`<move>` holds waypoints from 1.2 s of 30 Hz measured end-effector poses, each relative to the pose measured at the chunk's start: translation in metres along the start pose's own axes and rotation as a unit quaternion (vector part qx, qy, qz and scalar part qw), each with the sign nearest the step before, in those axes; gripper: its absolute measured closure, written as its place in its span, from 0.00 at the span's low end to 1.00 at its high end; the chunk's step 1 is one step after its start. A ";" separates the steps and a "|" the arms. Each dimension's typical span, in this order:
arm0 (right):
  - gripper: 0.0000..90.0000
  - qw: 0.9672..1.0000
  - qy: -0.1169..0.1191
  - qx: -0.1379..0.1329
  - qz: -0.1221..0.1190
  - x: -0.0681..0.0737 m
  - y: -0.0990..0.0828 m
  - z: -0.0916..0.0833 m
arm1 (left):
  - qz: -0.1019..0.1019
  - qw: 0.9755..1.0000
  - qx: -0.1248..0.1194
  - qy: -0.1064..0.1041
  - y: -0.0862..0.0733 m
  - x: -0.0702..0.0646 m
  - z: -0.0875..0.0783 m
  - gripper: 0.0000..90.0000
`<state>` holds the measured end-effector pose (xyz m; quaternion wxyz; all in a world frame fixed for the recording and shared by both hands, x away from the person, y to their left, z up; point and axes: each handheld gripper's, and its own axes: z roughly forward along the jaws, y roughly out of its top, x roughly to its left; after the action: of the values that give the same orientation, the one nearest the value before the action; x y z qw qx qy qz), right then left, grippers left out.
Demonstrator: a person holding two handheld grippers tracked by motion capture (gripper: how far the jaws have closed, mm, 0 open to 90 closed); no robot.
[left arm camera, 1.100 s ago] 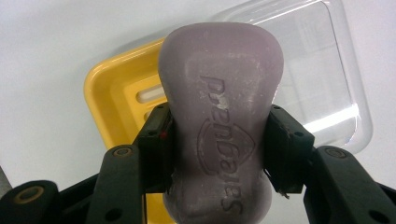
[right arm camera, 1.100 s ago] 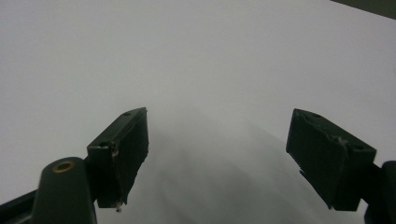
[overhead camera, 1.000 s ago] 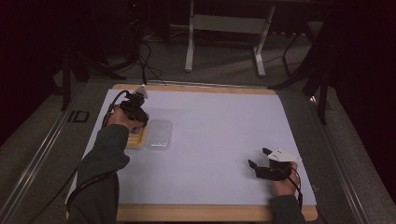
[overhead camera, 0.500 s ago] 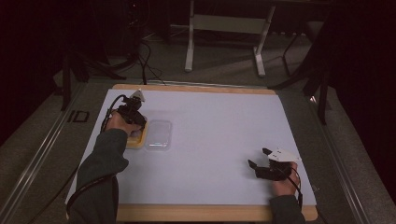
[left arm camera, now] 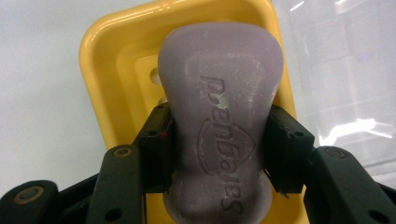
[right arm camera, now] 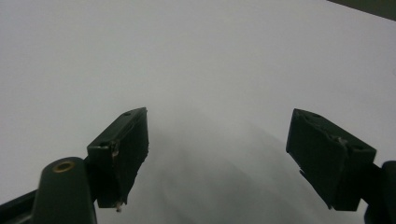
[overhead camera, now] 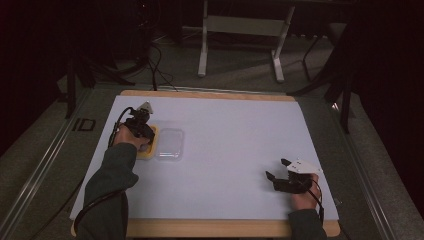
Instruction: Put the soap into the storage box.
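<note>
A pale purple soap bar (left arm camera: 219, 116) with embossed lettering is clamped by its narrow waist between the black jaws of my left gripper (left arm camera: 219, 149). It hangs just over, or rests in, a yellow soap dish (left arm camera: 112, 79); I cannot tell whether it touches. From above, the left gripper (overhead camera: 142, 134) points down over the yellow dish (overhead camera: 148, 151) at the mat's left side. A clear plastic lid (overhead camera: 170, 142) lies beside the dish on its right. My right gripper (overhead camera: 278, 170) rests near the front right of the mat, jaws wide apart and empty (right arm camera: 217, 158).
A white mat (overhead camera: 235, 135) covers the wooden table top. Beyond the far edge stand a metal frame's legs (overhead camera: 240, 45) and loose cables (overhead camera: 150, 65) on a dark floor. Two sleeved forearms come in from the bottom edge.
My left gripper has sunk with the soap toward the yellow dish. The right gripper has stayed put.
</note>
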<state>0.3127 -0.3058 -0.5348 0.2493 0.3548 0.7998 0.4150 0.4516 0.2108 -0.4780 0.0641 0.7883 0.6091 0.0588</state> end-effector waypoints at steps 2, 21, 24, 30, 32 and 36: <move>0.23 1.000 0.000 0.000 0.000 0.000 0.000 0.000 | -0.002 1.000 0.000 0.004 0.000 0.000 0.001 0.56; 0.23 1.000 0.000 0.001 0.000 0.000 0.000 0.000 | -0.018 1.000 0.006 0.020 -0.004 0.007 0.009 0.55; 0.23 1.000 0.000 0.001 0.000 0.000 0.000 0.000 | -0.019 1.000 0.006 0.016 -0.005 0.007 0.010 0.55; 0.23 1.000 0.001 0.001 -0.001 0.000 0.000 0.000 | -0.022 1.000 0.004 -0.009 -0.006 0.011 0.011 0.54; 0.23 1.000 0.001 0.002 -0.001 0.000 0.000 0.000 | -0.020 1.000 0.005 -0.014 -0.006 0.012 0.011 0.50; 0.23 1.000 0.001 0.002 -0.001 0.001 0.000 0.000 | -0.024 0.999 0.000 -0.024 -0.007 0.013 0.010 0.49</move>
<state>0.3126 -0.3052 -0.5349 0.2486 0.3543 0.8012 0.4133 0.4504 0.2250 -0.4886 0.0797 0.7748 0.6260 0.0384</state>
